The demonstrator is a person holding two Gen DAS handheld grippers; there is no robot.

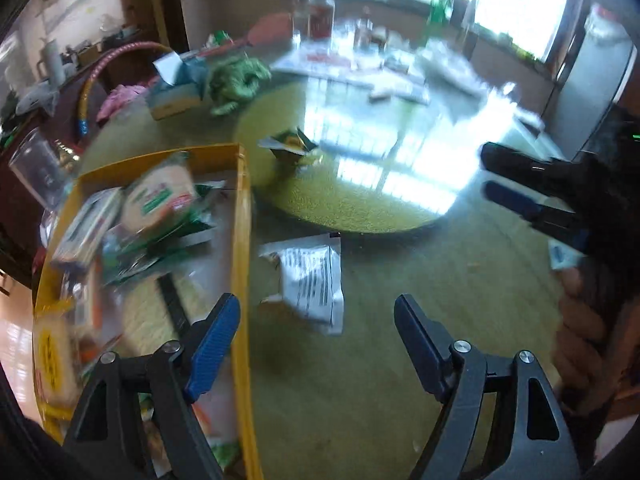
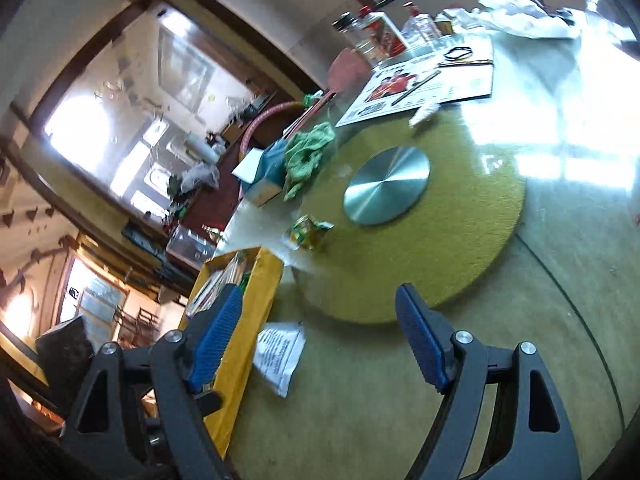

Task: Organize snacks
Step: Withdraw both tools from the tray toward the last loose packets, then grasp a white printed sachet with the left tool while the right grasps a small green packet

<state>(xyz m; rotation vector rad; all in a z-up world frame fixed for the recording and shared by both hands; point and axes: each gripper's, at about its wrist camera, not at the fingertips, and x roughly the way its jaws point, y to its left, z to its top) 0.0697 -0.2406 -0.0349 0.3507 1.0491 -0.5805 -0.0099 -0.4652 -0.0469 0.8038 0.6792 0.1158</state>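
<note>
Snacks lie heaped in yellow box [image 1: 242, 216] at table's left. White packet [image 1: 310, 280] lies flat just beside the box, between left gripper [image 1: 316, 344] fingers (spread wide, empty). Green-yellow packet [image 2: 308, 232] sits on turntable [image 2: 460, 264] edge. Right gripper [image 2: 320, 340] also gapes, holding nothing.

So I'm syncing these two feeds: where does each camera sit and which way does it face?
Left wrist: behind the left tongs, looking across the table at the yellow box; the right tongs and a hand show.
Right wrist: behind the right tongs, tilted, facing the turntable.
Shared: yellow box, white packet, green-yellow packet.
</note>
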